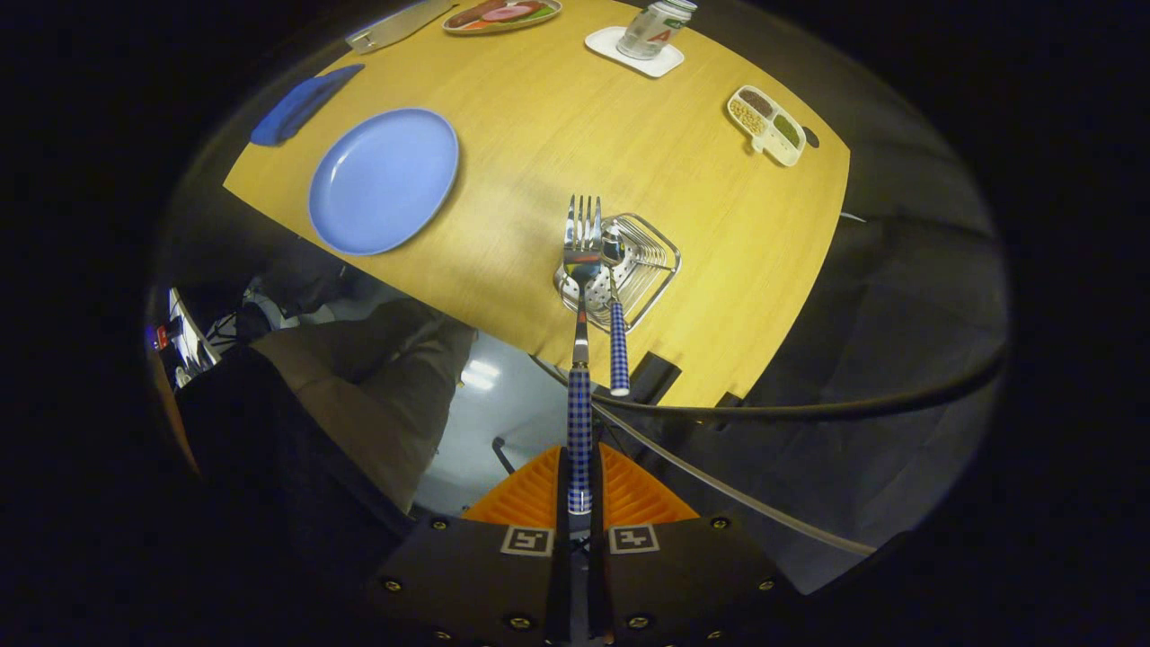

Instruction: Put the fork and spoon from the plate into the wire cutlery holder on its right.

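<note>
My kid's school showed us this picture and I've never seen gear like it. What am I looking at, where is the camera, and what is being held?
This is no robot arm: a person carries a hand-held two-finger gripper, and a fisheye camera riding on it looks forward along the fingers. The fingers are closed on the checked handle of a fork, its tines pointing out over the wire cutlery holder. A spoon with a matching handle already stands in that holder. On the wooden table also lie a bare blue plate, a blue cloth, a can on a white coaster, a divided snack dish and a plate of food.
</note>
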Demonstrator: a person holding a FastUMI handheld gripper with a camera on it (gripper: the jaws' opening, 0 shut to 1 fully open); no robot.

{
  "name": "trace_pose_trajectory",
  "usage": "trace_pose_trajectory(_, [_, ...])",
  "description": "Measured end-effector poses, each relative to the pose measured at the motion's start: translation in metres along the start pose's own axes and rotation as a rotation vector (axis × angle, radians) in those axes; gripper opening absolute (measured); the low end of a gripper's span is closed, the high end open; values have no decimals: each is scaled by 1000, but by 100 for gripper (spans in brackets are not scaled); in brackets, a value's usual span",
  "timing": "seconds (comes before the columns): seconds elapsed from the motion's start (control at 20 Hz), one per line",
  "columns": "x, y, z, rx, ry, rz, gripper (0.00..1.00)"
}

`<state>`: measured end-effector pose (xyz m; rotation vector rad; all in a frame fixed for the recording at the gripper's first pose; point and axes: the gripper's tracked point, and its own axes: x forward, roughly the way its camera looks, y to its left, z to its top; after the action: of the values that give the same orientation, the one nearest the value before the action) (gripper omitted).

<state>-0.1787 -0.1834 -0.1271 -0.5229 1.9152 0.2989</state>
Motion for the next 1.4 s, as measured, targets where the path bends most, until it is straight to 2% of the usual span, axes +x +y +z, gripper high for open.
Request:
trace_pose_trajectory(0.5, [7, -47, -6, -119, 220, -65, 8])
trace_pose_trajectory(0.75, [6, -45, -1, -148, 290, -35, 8])
trace_pose_trajectory(1.0, [13, -36, 16, -135, 373, 30, 8])
trace_pose_trajectory(1.4, [19, -47, 35, -152, 434, 20, 8])
